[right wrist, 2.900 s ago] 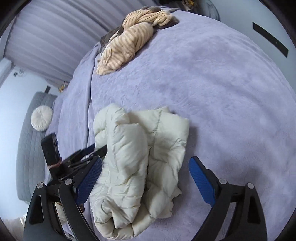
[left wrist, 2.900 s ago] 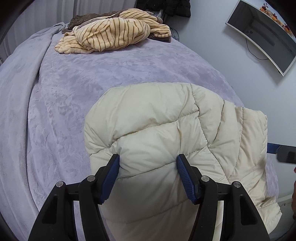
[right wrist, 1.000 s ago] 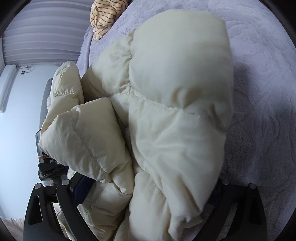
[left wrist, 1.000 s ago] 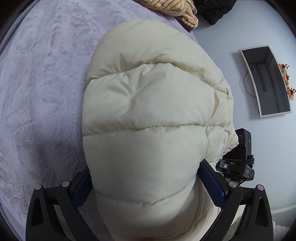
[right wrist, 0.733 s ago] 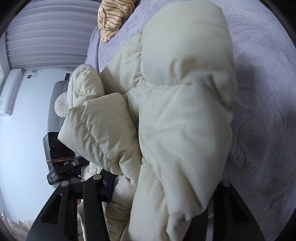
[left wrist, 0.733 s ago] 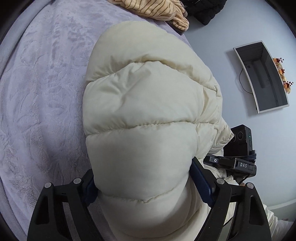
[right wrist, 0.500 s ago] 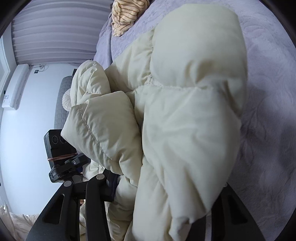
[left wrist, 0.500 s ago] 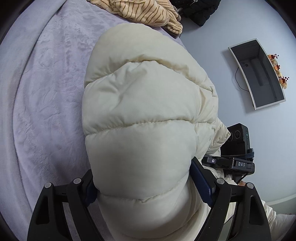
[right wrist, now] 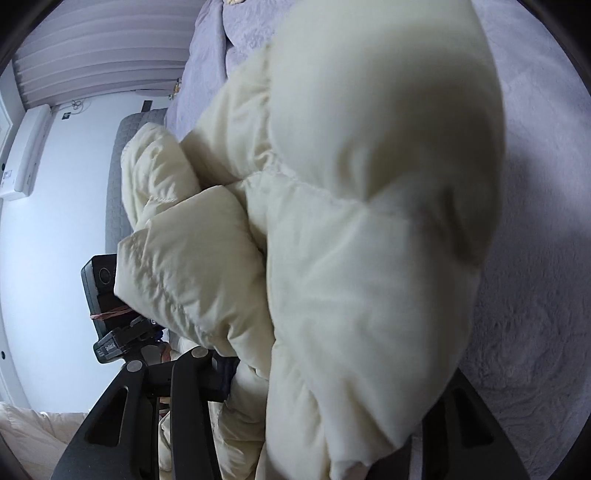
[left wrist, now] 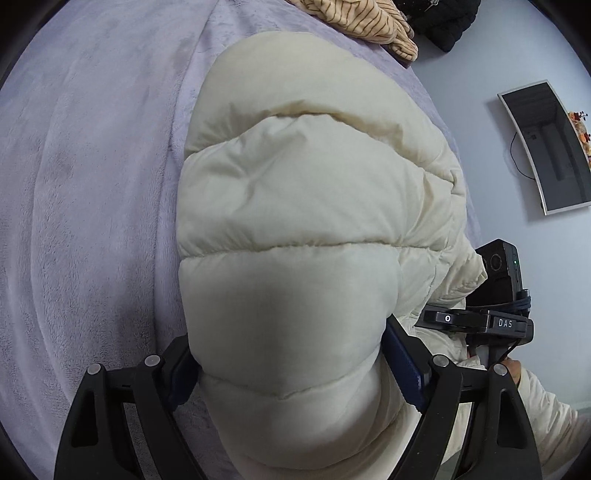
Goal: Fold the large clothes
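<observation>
Nearest, the left gripper [left wrist: 291, 373] is clamped across a thick fold of the cream puffer jacket [left wrist: 306, 206], and the right gripper [right wrist: 332, 391], its jaws having just closed in, grips another bunched fold. Jacket bulk sits over the near edge of the lavender bed [left wrist: 92, 166]. Beyond, a striped garment [left wrist: 365, 22] lies at the far edge.

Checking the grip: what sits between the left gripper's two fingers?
A thick fold of the cream puffer jacket fills the left gripper, seen in the left wrist view.
</observation>
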